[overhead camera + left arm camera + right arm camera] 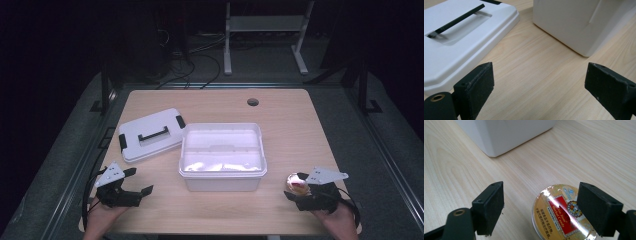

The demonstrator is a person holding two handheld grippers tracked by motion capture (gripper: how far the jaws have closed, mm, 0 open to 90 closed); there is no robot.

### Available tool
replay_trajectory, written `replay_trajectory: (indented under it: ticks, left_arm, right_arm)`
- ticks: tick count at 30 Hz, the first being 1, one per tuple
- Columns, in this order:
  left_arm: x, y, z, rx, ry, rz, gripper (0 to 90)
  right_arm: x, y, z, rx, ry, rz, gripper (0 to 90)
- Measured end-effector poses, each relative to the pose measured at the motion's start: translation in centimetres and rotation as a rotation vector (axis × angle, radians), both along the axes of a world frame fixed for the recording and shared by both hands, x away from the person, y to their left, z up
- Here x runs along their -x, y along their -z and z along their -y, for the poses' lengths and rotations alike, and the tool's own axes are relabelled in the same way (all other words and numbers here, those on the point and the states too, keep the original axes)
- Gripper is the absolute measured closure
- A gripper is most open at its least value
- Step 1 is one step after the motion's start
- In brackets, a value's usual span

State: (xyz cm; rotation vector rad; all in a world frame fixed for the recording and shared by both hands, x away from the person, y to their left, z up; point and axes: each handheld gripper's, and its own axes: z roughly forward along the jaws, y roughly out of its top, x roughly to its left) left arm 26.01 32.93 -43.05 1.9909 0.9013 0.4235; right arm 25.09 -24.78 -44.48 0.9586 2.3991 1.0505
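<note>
At lower right, the right hand-held gripper (pixel 540 210) straddles the candy tin (pixel 560 213), jaws apart, ready to grip; the left hand-held gripper (pixel 539 90) gapes empty.

The high view looks forward and down over the whole tabletop (pixel 220 102). Both gripper views sit low and close, each sharing the white box (pixel 221 155) near its front edge.

box (pixel 222 172): white, open, mid worktop (pixel 300 130) | lid (pixel 150 135): white, black handle, flat, just left of box | hole (pixel 253 102): far edge | frame (pixel 265 30): beyond, floor
</note>
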Motion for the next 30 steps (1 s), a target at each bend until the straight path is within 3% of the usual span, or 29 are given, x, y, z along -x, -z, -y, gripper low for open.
replay_trajectory:
  ticks: [17, 26, 30]
  left_arm:
    - [0.0, 0.1, 0.4, -0.048, 0.042, -0.012, 8.3]
    - [0.1, -0.4, 0.9, -0.068, 0.079, -0.008, 8.6]
    - [0.1, -1.4, 1.3, -0.082, 0.112, 0.011, 8.9]
  right_arm:
    - [0.0, -0.1, 0.0, 0.009, -0.010, -0.003, 21.6]
    - [0.1, -0.1, -0.1, 0.008, -0.018, -0.005, 21.7]
    - [0.1, -0.1, -0.1, 0.015, -0.020, -0.007, 21.7]
